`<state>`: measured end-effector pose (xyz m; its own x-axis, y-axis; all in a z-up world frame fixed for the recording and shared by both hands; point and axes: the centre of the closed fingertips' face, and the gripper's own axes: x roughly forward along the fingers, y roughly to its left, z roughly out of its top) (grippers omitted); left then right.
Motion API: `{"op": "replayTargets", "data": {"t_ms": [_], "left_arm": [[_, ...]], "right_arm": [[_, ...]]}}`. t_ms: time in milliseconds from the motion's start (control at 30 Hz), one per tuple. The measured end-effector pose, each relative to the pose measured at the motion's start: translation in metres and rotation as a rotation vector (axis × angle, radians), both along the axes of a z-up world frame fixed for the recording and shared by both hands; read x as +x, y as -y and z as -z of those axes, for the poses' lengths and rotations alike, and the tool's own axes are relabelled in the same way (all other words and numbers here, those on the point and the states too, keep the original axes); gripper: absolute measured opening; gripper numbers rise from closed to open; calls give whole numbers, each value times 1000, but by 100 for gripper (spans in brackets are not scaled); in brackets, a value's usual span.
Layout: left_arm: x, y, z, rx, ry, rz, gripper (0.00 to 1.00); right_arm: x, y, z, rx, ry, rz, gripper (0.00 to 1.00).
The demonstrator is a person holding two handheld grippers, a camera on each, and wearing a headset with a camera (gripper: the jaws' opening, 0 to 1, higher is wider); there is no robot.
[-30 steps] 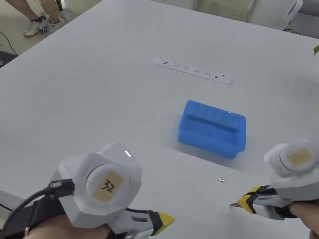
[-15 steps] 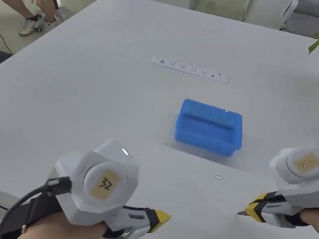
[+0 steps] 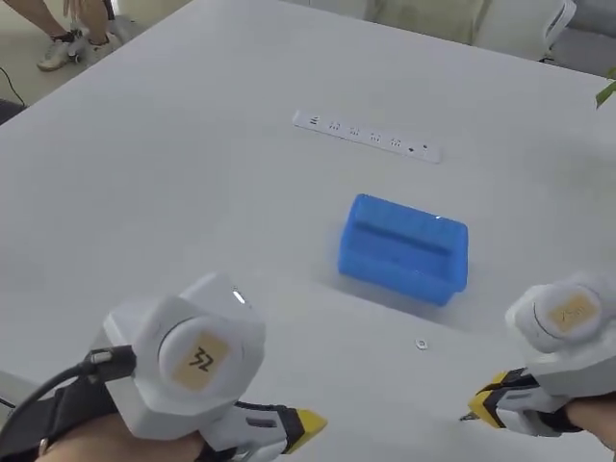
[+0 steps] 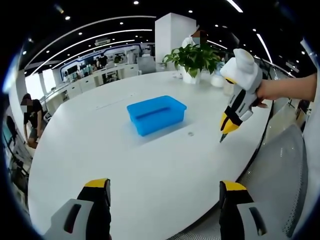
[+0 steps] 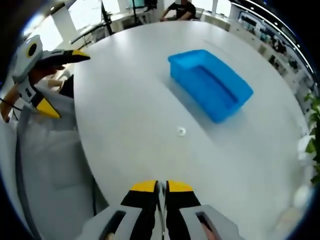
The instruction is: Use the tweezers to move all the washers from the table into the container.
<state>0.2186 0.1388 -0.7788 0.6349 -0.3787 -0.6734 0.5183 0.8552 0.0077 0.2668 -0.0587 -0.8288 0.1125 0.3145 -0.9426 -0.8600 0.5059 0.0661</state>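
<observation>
A small metal washer [image 3: 422, 344] lies on the white table [image 3: 192, 192], just in front of the blue container [image 3: 404, 248]. My right gripper [image 3: 481, 409] hovers near the table's front edge, a short way from the washer, shut on thin tweezers [image 5: 160, 210] that point forward. In the right gripper view the washer [image 5: 181, 131] lies ahead of the shut jaws, with the container [image 5: 210, 82] beyond it. My left gripper [image 3: 298, 428] is at the near left, open, with nothing between its jaws. In the left gripper view, the washer [image 4: 190, 134] lies beside the container [image 4: 156, 114].
A white power strip [image 3: 366, 135] lies behind the container. A potted plant [image 4: 195, 57] stands at the table's far side. A person's feet [image 3: 72, 38] show on the floor at the far left. A grey chair [image 4: 285, 170] stands by the table edge.
My right gripper has drawn back slightly toward the table's near edge. The washer, container and left gripper stay where they were.
</observation>
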Motion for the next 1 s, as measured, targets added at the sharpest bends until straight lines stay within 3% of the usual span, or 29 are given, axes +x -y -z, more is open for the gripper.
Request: {"op": "replayTargets", "data": {"t_ms": [233, 433, 500, 667, 833, 900, 1000], "left_arm": [[1, 2, -1, 6, 1, 7, 92], [2, 1, 1, 14, -2, 9, 91], [3, 2, -2, 8, 15, 9, 91], [6, 6, -8, -11, 32, 6, 90], [9, 8, -11, -11, 41, 6, 92], [9, 8, -12, -8, 46, 6, 92], [9, 7, -13, -4, 50, 1, 93]], "right_arm": [[4, -9, -1, 57, 41, 14, 2], [13, -16, -4, 226, 93, 93, 2], [13, -17, -5, 274, 103, 110, 3], [10, -18, -8, 326, 185, 87, 2], [11, -19, -9, 333, 196, 108, 2], [16, -27, -18, 395, 219, 126, 2], [27, -34, -26, 470, 209, 208, 2]]}}
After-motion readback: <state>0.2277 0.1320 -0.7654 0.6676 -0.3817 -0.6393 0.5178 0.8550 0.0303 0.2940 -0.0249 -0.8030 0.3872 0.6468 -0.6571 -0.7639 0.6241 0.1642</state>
